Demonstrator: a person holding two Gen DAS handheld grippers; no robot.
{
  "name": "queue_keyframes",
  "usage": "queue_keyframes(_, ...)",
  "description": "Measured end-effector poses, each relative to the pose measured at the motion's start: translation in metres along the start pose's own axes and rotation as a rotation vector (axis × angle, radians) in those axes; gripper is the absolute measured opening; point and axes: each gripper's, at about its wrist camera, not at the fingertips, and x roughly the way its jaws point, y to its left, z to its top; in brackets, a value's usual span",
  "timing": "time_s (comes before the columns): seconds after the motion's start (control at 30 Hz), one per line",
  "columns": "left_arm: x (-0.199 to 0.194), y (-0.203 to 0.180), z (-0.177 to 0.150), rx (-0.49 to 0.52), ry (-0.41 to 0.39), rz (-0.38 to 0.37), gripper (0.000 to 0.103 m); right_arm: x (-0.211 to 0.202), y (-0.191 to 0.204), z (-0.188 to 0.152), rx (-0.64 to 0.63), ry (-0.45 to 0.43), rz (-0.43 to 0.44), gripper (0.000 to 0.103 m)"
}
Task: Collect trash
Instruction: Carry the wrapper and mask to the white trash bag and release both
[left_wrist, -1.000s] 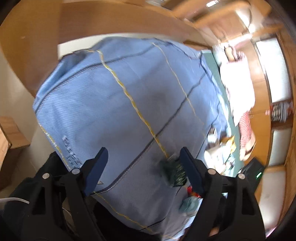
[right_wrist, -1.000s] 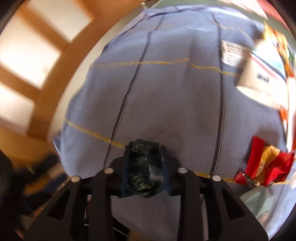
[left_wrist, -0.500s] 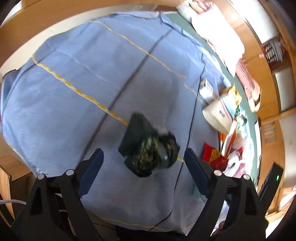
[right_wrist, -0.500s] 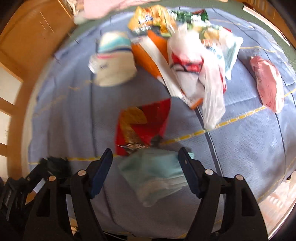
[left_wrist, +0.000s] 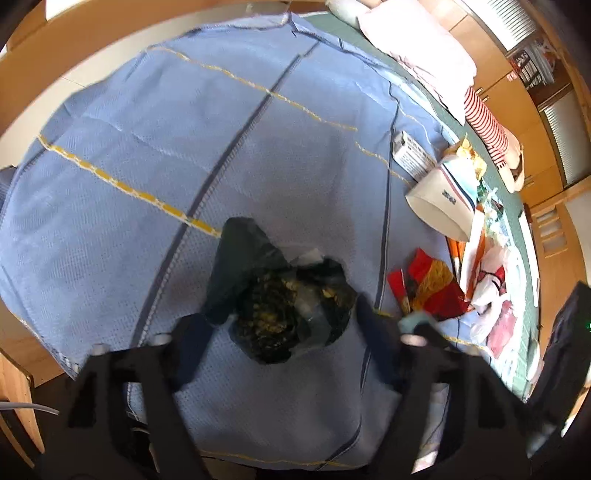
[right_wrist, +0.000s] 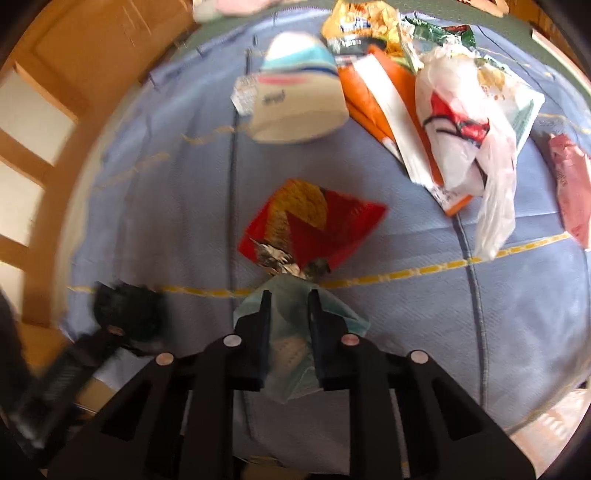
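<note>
Both tongs point steeply down at the blue cloth (left_wrist: 155, 155). Left gripper (left_wrist: 277, 325) has its jaws spread either side of a dark crumpled wrapper (left_wrist: 280, 306); they have just been closing in, the wrapper lies between them, and whether the blurred fingers already touch it I cannot tell. Right gripper (right_wrist: 288, 306) has just been closing too, and its jaws are now clenched on a pale teal face mask (right_wrist: 295, 332), which bunches up between the pads at the near edge of the cloth.

Largest in view is the blue cloth itself, crossed by yellow and dark lines and spread over a green surface (left_wrist: 513, 229). On its far right side lies the heap of trash: a white plastic bag with red print (right_wrist: 465, 140), an orange and white packet (right_wrist: 391, 99) just left of it, and a tipped white paper cup (right_wrist: 299, 92) with a teal band further left. Beyond these sit a yellow snack bag (right_wrist: 354, 22) and a green wrapper (right_wrist: 443, 33). A pink packet (right_wrist: 569, 192) lies at the right edge, apart from the heap. Nearer, a red and yellow wrapper (right_wrist: 310, 225) lies just beyond the mask, its torn end touching it. The dark wrapper sits on the near left part of the cloth, well apart from the heap.
</note>
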Motion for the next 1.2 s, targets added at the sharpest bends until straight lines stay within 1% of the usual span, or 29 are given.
queue_keyframes(0.1, -0.001, 0.000, -0.001, 0.017, -0.004, -0.013, 0.059, -0.015, -0.003, 0.003, 0.038, -0.090, 0.010, 0.019)
queue_keyframes(0.17, -0.007, 0.001, -0.002, 0.017, -0.021, -0.019, 0.056, -0.029, -0.009, -0.003, 0.071, -0.145, 0.041, 0.019)
queue_keyframes(0.2, -0.012, 0.002, -0.002, 0.016, -0.039, -0.018, 0.056, -0.034, -0.011, -0.002, 0.081, -0.169, 0.050, 0.019)
queue_keyframes(0.27, -0.026, 0.001, -0.003, 0.019, -0.086, -0.030, 0.056, -0.051, -0.014, -0.004, 0.087, -0.246, 0.064, 0.019)
queue_keyframes(0.3, -0.034, -0.003, -0.004, 0.031, -0.114, -0.041, 0.056, -0.056, -0.012, -0.003, 0.073, -0.276, 0.048, 0.019)
queue_keyframes(0.33, -0.041, -0.007, -0.005, 0.048, -0.142, -0.047, 0.056, -0.058, -0.009, -0.003, 0.045, -0.285, 0.019, 0.019)
queue_keyframes(0.37, -0.051, -0.015, -0.007, 0.083, -0.178, -0.052, 0.056, -0.056, -0.006, -0.003, 0.034, -0.275, 0.016, 0.019)
queue_keyframes(0.4, -0.059, -0.023, -0.010, 0.121, -0.213, -0.056, 0.056, -0.054, -0.005, -0.001, 0.045, -0.267, 0.037, 0.019)
queue_keyframes(0.43, -0.064, -0.029, -0.013, 0.145, -0.235, -0.057, 0.056, -0.058, -0.010, -0.004, 0.078, -0.280, 0.085, 0.019)
queue_keyframes(0.47, -0.069, -0.038, -0.017, 0.184, -0.268, -0.054, 0.056, -0.066, -0.016, -0.008, 0.113, -0.321, 0.129, 0.019)
queue_keyframes(0.5, -0.074, -0.046, -0.021, 0.221, -0.296, -0.042, 0.056, -0.081, -0.024, -0.013, 0.145, -0.392, 0.167, 0.019)
queue_keyframes(0.53, -0.077, -0.050, -0.023, 0.243, -0.315, -0.029, 0.056, -0.097, -0.029, -0.021, 0.147, -0.470, 0.173, 0.019)
queue_keyframes(0.57, -0.081, -0.058, -0.028, 0.281, -0.340, -0.007, 0.056, -0.109, -0.031, -0.029, 0.134, -0.515, 0.167, 0.019)
queue_keyframes(0.6, -0.085, -0.064, -0.032, 0.314, -0.356, 0.007, 0.056, -0.123, -0.038, -0.041, 0.117, -0.543, 0.180, 0.019)
queue_keyframes(0.63, -0.088, -0.070, -0.035, 0.336, -0.363, 0.008, 0.056, -0.133, -0.045, -0.047, 0.113, -0.547, 0.191, 0.019)
queue_keyframes(0.7, -0.096, -0.078, -0.045, 0.368, -0.356, -0.052, 0.056, -0.156, -0.069, -0.064, 0.141, -0.525, 0.182, 0.019)
queue_keyframes(0.73, -0.100, -0.082, -0.049, 0.379, -0.351, -0.077, 0.056, -0.166, -0.077, -0.066, 0.143, -0.511, 0.183, 0.019)
queue_keyframes(0.77, -0.104, -0.088, -0.056, 0.400, -0.343, -0.114, 0.056, -0.180, -0.089, -0.071, 0.131, -0.502, 0.162, 0.019)
queue_keyframes(0.83, -0.111, -0.100, -0.069, 0.453, -0.326, -0.177, 0.056, -0.206, -0.108, -0.084, 0.094, -0.524, 0.068, 0.019)
queue_keyframes(0.87, -0.115, -0.110, -0.079, 0.497, -0.309, -0.232, 0.056, -0.220, -0.118, -0.093, 0.068, -0.539, 0.000, 0.019)
queue_keyframes(0.9, -0.117, -0.116, -0.086, 0.526, -0.297, -0.265, 0.056, -0.229, -0.127, -0.103, 0.051, -0.544, -0.056, 0.019)
queue_keyframes(0.93, -0.118, -0.122, -0.093, 0.551, -0.288, -0.290, 0.056, -0.237, -0.139, -0.113, 0.039, -0.537, -0.136, 0.019)
queue_keyframes(0.97, -0.120, -0.130, -0.102, 0.590, -0.275, -0.322, 0.056, -0.239, -0.151, -0.121, 0.044, -0.523, -0.187, 0.019)
queue_keyframes(1.03, -0.121, -0.147, -0.121, 0.668, -0.244, -0.383, 0.056, -0.247, -0.187, -0.142, 0.106, -0.480, -0.248, 0.019)
queue_keyframes(1.07, -0.120, -0.153, -0.127, 0.691, -0.231, -0.407, 0.056, -0.248, -0.202, -0.152, 0.136, -0.466, -0.280, 0.019)
queue_keyframes(1.1, -0.120, -0.161, -0.134, 0.719, -0.212, -0.441, 0.056, -0.247, -0.218, -0.164, 0.159, -0.445, -0.338, 0.019)
queue_keyframes(1.13, -0.119, -0.167, -0.141, 0.741, -0.194, -0.473, 0.056, -0.243, -0.227, -0.172, 0.167, -0.416, -0.374, 0.019)
queue_keyframes(1.17, -0.118, -0.176, -0.149, 0.768, -0.165, -0.517, 0.056, -0.238, -0.235, -0.179, 0.180, -0.373, -0.396, 0.019)
queue_keyframes(1.2, -0.115, -0.186, -0.157, 0.789, -0.131, -0.560, 0.056, -0.226, -0.248, -0.188, 0.203, -0.293, -0.393, 0.021)
